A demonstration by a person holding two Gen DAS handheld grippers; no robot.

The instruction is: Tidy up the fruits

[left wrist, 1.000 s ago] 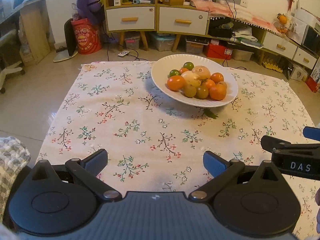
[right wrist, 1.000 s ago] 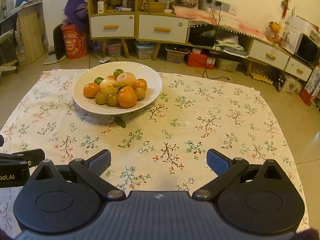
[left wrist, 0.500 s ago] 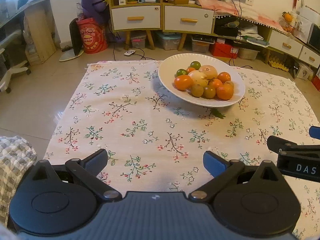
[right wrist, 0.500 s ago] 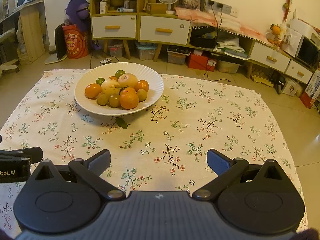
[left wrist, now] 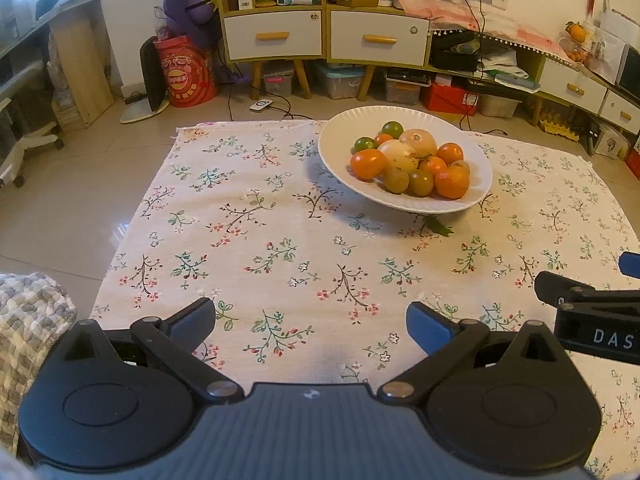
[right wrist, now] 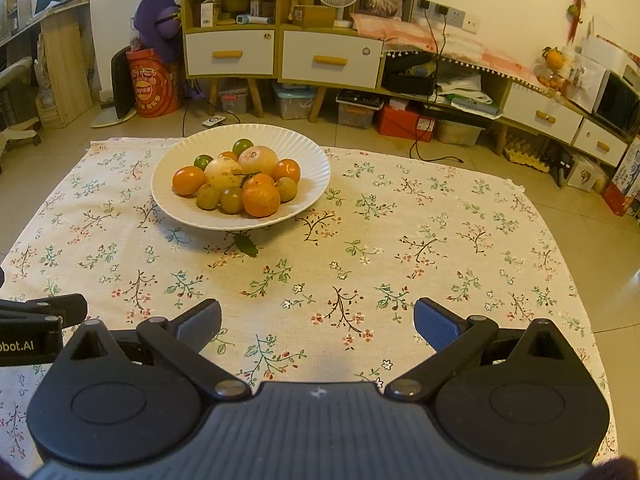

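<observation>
Two black grippers, left and right, hover with jaws apart, marked "DAS" and "bot.AI". Orange, green and pale fruits fill a ribbed white plate on the floral-clothed desk.

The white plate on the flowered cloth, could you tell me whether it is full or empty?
Full: the white plate holds a heap of orange, green and pale fruits.

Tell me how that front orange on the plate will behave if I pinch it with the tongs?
The front orange looks round, so it may roll against the small fruits beside it. Its skin looks dimpled, so grip is probably fair. The white plate slopes inward, so a dropped fruit would likely stay inside.
</observation>
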